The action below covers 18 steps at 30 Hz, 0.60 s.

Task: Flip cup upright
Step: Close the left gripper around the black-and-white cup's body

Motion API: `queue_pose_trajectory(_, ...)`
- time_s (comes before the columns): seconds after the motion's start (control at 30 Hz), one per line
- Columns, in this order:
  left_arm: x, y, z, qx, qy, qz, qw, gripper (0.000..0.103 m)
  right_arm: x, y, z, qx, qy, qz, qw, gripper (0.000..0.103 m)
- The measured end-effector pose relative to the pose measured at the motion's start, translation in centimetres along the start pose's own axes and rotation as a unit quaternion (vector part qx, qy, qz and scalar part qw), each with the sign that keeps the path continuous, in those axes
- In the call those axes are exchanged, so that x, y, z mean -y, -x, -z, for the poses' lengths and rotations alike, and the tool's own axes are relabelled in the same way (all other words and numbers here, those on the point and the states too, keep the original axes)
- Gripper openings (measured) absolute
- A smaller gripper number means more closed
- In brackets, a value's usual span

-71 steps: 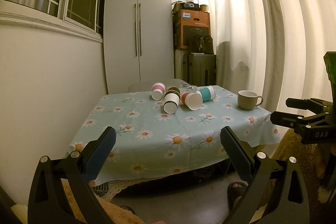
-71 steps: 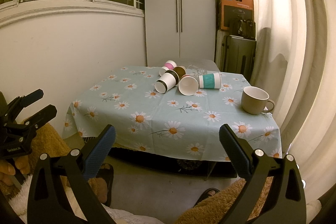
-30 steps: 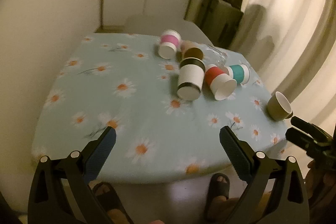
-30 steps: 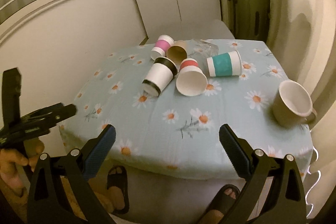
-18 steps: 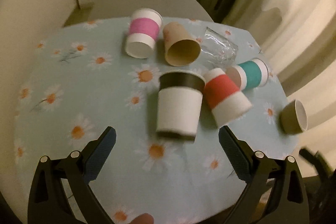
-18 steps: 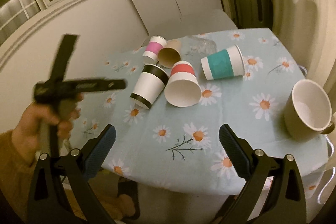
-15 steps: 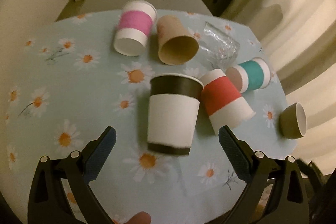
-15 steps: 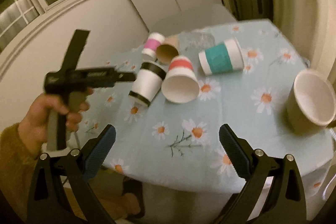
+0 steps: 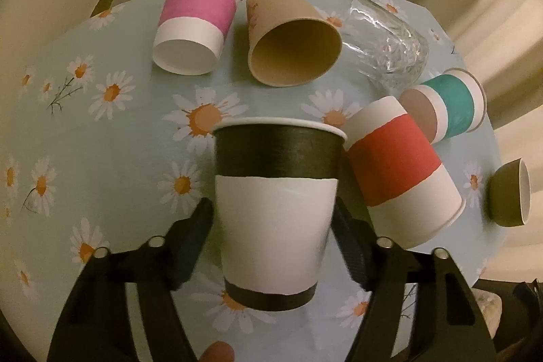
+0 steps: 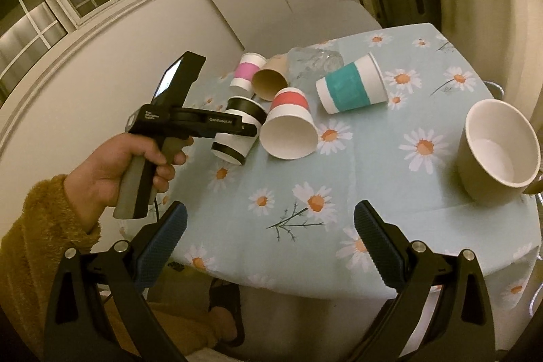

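A white paper cup with black bands (image 9: pixel 275 219) lies on its side on the daisy tablecloth (image 9: pixel 112 131), its base toward the camera. My left gripper (image 9: pixel 273 243) has a finger on each side of its white middle, pressed against it. The same cup shows in the right wrist view (image 10: pixel 239 133), with the left gripper (image 10: pixel 237 128) on it. My right gripper (image 10: pixel 269 236) is open and empty above the table's near edge.
Lying on their sides: a pink-banded cup (image 9: pixel 195 22), a brown cup (image 9: pixel 290 39), a clear glass (image 9: pixel 387 36), a teal-banded cup (image 9: pixel 448 107) and a red-banded cup (image 9: pixel 400 172) right beside the held cup. A beige mug (image 10: pixel 499 148) stands upright at the right edge.
My left gripper came down over the table to the black-banded cup and closed its fingers in on it. My right gripper stayed open over the near edge.
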<state>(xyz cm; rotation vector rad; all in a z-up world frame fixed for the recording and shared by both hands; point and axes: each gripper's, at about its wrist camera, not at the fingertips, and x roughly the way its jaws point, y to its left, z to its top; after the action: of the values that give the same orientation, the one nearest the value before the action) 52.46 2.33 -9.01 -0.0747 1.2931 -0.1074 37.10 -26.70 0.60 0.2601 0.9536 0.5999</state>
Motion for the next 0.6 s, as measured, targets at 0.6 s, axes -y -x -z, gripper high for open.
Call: queue_pose_trajectory(0.6, 0.3, 5.5, 8.3, -0.005, 0.063, 0.053, 0.9966, 0.061, -1.3, 0.8, 1.0, 0.000, 0.014, -0.032, 0.999, 0.098)
